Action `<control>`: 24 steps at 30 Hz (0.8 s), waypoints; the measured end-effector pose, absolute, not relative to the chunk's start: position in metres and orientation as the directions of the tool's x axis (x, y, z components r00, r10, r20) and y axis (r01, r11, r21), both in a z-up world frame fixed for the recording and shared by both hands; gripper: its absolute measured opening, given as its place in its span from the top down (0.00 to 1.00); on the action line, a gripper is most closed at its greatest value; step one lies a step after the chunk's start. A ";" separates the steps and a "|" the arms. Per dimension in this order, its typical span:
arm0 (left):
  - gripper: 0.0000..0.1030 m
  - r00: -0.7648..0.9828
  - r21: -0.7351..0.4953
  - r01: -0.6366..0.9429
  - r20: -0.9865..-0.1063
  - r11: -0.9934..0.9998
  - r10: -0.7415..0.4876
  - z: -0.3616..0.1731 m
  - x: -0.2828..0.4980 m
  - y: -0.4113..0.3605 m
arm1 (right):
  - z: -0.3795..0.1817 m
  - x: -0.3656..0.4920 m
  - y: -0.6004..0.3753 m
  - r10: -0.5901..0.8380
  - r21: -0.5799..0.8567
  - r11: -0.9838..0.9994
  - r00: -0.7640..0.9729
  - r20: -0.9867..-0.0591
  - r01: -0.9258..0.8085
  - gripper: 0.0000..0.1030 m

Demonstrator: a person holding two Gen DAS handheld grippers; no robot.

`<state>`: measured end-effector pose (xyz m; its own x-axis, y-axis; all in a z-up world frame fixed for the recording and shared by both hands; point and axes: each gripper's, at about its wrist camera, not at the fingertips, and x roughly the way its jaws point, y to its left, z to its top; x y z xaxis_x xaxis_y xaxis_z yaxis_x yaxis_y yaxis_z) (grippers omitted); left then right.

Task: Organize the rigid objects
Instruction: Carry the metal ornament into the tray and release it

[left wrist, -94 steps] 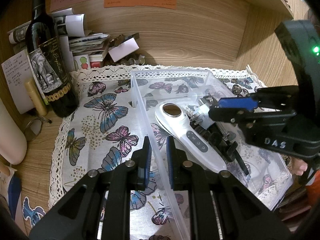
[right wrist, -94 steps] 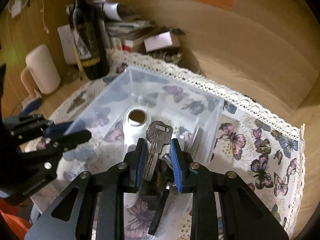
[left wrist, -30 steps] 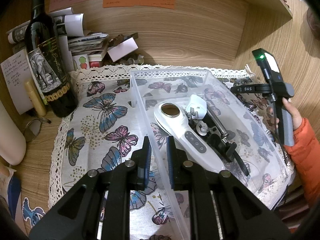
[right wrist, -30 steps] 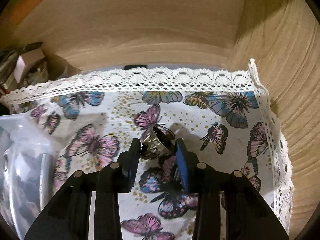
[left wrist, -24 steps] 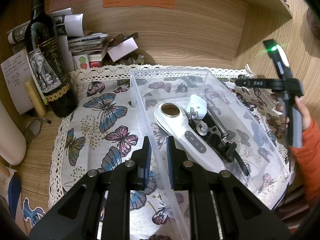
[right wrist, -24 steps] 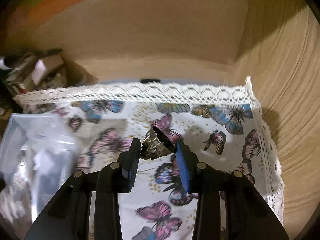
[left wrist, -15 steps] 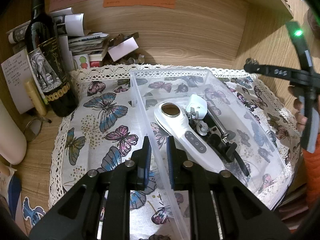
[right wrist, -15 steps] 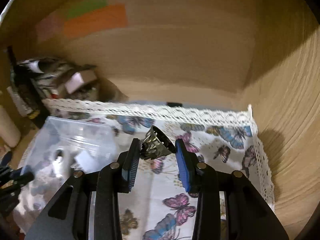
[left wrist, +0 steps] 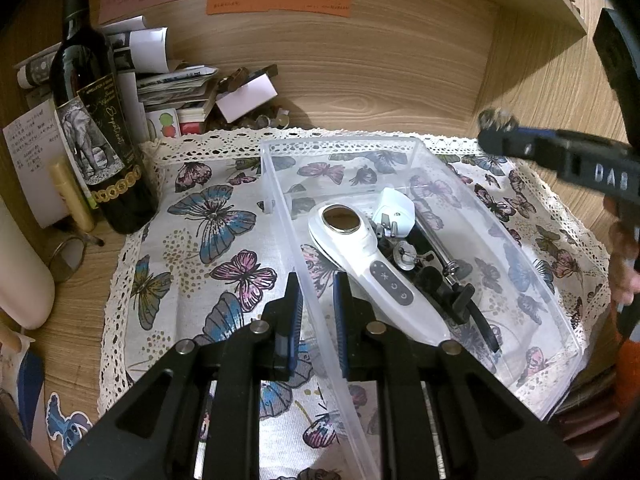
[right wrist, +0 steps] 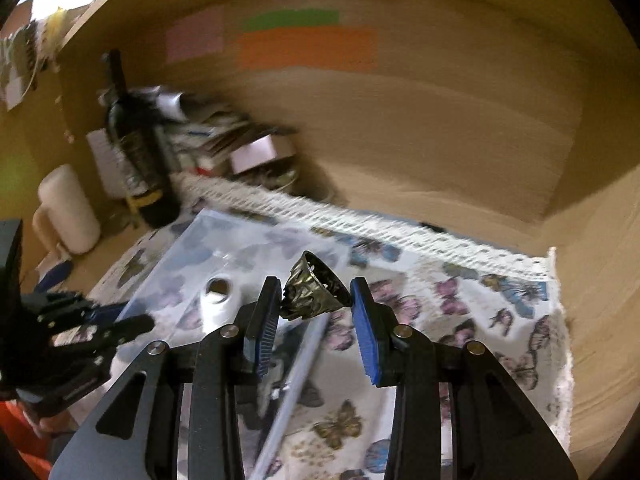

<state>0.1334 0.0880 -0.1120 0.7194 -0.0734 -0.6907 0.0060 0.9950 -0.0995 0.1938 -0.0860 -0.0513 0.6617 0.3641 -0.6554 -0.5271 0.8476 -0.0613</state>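
Note:
A clear plastic bin (left wrist: pixel 340 142) stands on the butterfly cloth (left wrist: pixel 224 216). In it lie a white handheld device (left wrist: pixel 360 256), a white plug (left wrist: pixel 394 210), keys and a black tool. My left gripper (left wrist: pixel 316 296) is shut on the bin's left wall, near its front. My right gripper (right wrist: pixel 314 308) is shut on a small crinkled metal cone (right wrist: pixel 314 290) and holds it in the air over the bin's (right wrist: pixel 192 248) right side. The left wrist view shows that gripper (left wrist: pixel 520 144) at the right edge, above the bin's far right corner, with the cone (left wrist: pixel 494 118) at its tips.
A dark wine bottle (left wrist: pixel 96 132) stands left of the cloth, with stacked papers (left wrist: pixel 176 88) and small clutter behind it. A cream cylinder (left wrist: pixel 20 272) is at the far left. Wooden walls close the back and right. A person's hand (left wrist: pixel 624 256) grips the right gripper's handle.
My right gripper lifted the metal cone off the cloth to the right of the bin, carried it left and up over the bin, and rolled. The left gripper stayed on the bin wall.

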 end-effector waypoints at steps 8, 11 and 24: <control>0.87 0.720 -0.100 0.006 -0.691 0.995 -0.073 -0.112 0.134 0.088 | -0.081 0.196 -0.059 0.355 -0.089 0.804 0.594 -0.722 -0.588 0.68; 0.87 0.720 -0.099 0.005 -0.690 0.995 -0.072 -0.112 0.134 0.087 | -0.090 0.199 -0.052 0.349 -0.091 0.795 0.574 -0.741 -0.600 0.68; 0.87 0.716 -0.096 0.007 -0.694 0.995 -0.071 -0.111 0.134 0.087 | -0.093 0.204 -0.054 0.329 -0.083 0.813 0.573 -0.751 -0.576 0.58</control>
<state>0.1341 0.0868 -0.1115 0.7161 -0.0715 -0.6944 0.0066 0.9954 -0.0956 0.2045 -0.0542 -0.0934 0.5730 0.3289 -0.7507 -0.5760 0.8132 -0.0833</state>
